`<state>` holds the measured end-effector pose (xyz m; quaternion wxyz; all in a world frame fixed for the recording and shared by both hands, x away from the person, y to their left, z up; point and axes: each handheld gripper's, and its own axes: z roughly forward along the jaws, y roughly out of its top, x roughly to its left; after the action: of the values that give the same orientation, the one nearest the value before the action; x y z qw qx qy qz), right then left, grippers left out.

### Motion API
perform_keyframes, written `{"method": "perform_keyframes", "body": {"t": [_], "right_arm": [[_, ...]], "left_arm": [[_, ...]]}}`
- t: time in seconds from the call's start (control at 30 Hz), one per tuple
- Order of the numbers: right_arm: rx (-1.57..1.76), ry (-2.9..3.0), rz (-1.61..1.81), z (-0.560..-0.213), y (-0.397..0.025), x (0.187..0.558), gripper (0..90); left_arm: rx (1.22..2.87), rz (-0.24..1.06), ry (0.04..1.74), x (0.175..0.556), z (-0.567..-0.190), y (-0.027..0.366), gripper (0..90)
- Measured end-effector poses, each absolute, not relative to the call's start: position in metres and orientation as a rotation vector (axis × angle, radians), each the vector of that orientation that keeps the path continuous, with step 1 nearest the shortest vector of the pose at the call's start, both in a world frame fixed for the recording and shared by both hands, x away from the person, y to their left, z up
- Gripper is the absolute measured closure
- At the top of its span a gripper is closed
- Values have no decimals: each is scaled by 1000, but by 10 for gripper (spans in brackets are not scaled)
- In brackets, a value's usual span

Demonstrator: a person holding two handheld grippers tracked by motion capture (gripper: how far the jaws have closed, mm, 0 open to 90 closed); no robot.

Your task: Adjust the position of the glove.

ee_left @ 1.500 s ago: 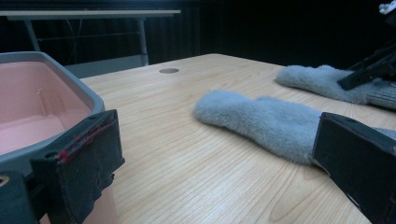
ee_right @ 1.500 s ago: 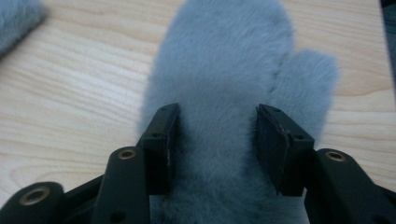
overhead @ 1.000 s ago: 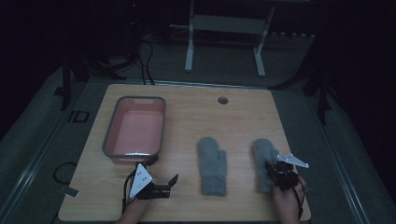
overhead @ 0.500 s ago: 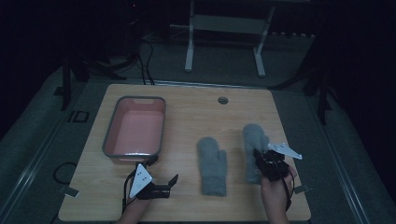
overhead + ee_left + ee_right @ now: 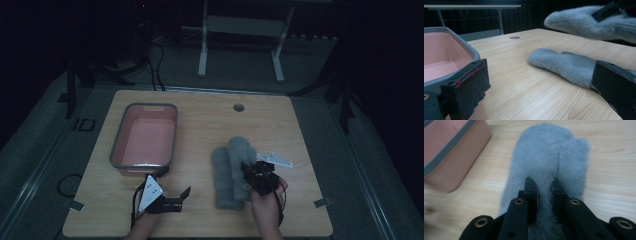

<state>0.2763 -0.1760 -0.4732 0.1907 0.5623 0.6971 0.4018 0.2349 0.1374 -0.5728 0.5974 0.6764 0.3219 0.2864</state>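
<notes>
Two grey fuzzy mittens are in play. One mitten (image 5: 221, 182) (image 5: 564, 66) lies flat on the wooden table (image 5: 210, 120). The other mitten (image 5: 239, 149) (image 5: 549, 152) is lifted off the table, and my right gripper (image 5: 247, 175) (image 5: 543, 186) is shut on its cuff end. In the high view it overlaps the right side of the lying mitten. The left gripper view shows the held mitten (image 5: 584, 22) in the air at the upper right. My left gripper (image 5: 174, 183) (image 5: 541, 87) rests open near the table's front, holding nothing.
A pink tub with a grey rim (image 5: 116, 145) (image 5: 461, 42) (image 5: 449, 150) stands on the left half of the table, just behind my left gripper. A round cable hole (image 5: 238, 107) is at the back. Metal stand legs (image 5: 202, 55) are on the floor beyond the table.
My right gripper has lifted its mitten off the table's right side and carried it left, up against the lying mitten. The left gripper has stayed put.
</notes>
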Motion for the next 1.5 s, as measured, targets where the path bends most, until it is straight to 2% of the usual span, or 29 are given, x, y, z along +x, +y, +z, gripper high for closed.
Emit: {"method": "perform_keyframes", "body": {"t": [0.2,0.63,0.93,1.07,1.1,1.27,1.37,1.47,1.5], "right_arm": [[1581,2009,1120,-483,-153,277,795],[1621,2059,1076,-513,-135,285,792],[1592,2073,1053,-529,-129,283,747],[1605,2080,1104,-530,-132,284,648],[1605,2080,1104,-530,-132,284,648],[1518,2120,1157,-514,-140,282,466],[1525,2145,1192,-506,-151,284,463],[1474,2174,1182,-500,-163,286,430],[1452,2172,1195,-498,-168,287,394]], "left_arm": [[1578,667,743,235,-573,138,20],[1579,666,742,235,-573,138,20],[1580,663,745,235,-573,138,20],[1582,663,744,235,-573,138,20],[1582,663,744,235,-573,138,20],[1591,667,749,236,-572,138,20],[1595,667,751,236,-572,138,20],[1609,667,758,237,-572,136,20],[1614,668,758,237,-572,136,20]]}}
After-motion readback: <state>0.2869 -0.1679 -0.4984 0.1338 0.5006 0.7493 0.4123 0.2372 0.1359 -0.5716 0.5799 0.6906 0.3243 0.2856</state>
